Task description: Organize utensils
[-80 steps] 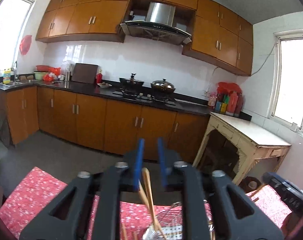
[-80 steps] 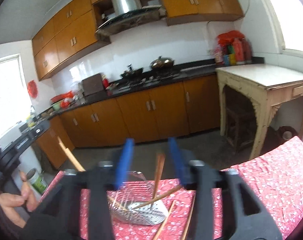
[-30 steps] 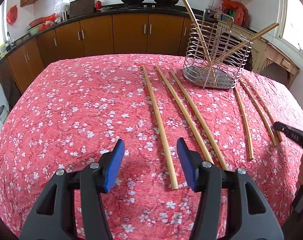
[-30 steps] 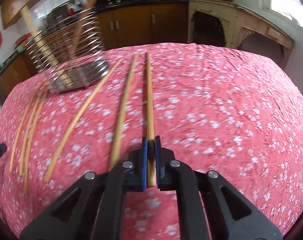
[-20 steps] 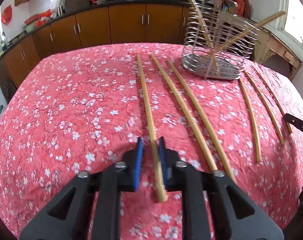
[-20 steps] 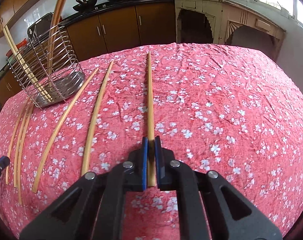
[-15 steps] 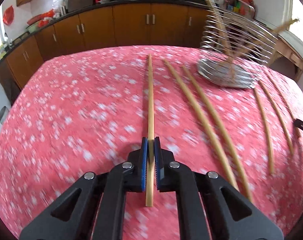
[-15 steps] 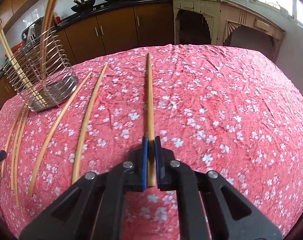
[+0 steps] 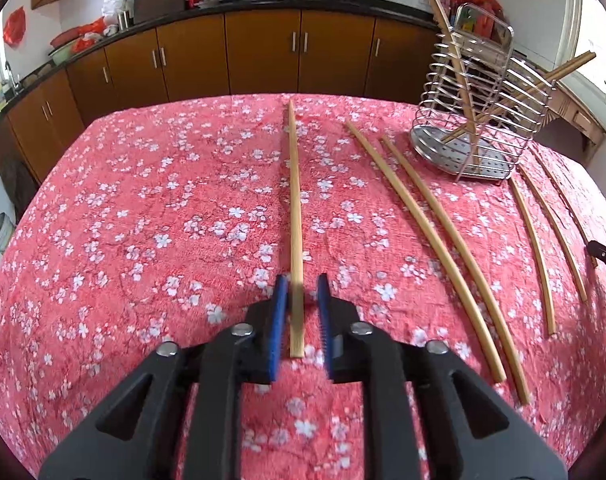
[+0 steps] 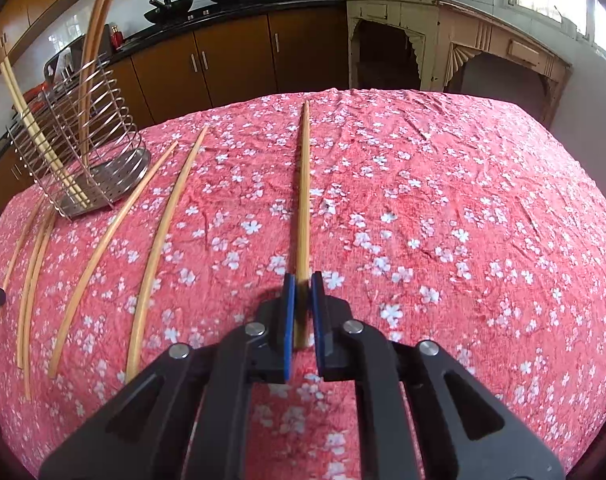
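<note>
A bamboo chopstick (image 9: 294, 200) lies on the red flowered cloth and runs away from my left gripper (image 9: 302, 280). Its near end sits between the blue pads with a gap on each side, and the jaws are opening. My right gripper (image 10: 303, 278) has its pads against the near end of another chopstick (image 10: 303, 200), and its jaws are just beginning to open. The wire utensil holder (image 9: 479, 120) (image 10: 83, 152) stands between the two grippers with two chopsticks leaning in it.
Two loose chopsticks (image 9: 423, 232) lie right of the left gripper's one. Two more (image 10: 159, 240) lie left of the right gripper's. The table (image 9: 103, 240) drops off on all sides. Brown cabinets (image 9: 263, 56) and an old side table (image 10: 463, 40) stand beyond.
Both grippers came down from above the holder to the table. The left jaws closed on its chopstick, then parted again. The right gripper stayed on its chopstick.
</note>
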The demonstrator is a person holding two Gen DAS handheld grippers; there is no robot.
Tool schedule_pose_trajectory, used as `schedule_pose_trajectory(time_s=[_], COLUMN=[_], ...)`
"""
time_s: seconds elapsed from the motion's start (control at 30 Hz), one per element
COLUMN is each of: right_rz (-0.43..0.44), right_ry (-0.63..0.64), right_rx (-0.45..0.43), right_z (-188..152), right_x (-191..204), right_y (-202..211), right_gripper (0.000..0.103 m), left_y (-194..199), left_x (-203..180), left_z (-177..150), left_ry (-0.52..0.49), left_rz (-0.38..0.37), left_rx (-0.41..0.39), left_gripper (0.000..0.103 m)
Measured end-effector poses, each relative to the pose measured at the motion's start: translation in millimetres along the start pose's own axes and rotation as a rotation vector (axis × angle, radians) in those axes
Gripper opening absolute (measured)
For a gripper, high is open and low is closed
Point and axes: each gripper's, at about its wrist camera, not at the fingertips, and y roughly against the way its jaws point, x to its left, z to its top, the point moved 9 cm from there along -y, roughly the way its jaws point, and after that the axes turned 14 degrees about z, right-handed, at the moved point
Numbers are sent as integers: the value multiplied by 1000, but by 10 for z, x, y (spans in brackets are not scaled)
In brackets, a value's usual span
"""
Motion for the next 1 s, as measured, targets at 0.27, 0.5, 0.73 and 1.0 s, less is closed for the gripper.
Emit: schedule_pose_trajectory(time_s=[0.27, 0.5, 0.73, 1.0], right_rz=[3, 2, 5, -15], right_ry=[-5, -6, -4, 26], right_rx=[-1, -1, -1, 7], right_z=[-30, -34, -31, -107], right_x=[6, 17, 12, 57], right_y=[21, 23, 24, 84], right_gripper=[11, 11, 11, 11], left_y=[13, -18, -20, 0], left_x=[-24, -10, 18, -57], left_z=[-39, -23, -25, -67], left_ry=[-1, -9, 9, -53], left_rz=[3, 8, -13, 42], left_rx=[9, 10, 11, 5], left_gripper=[33, 33, 33, 33])
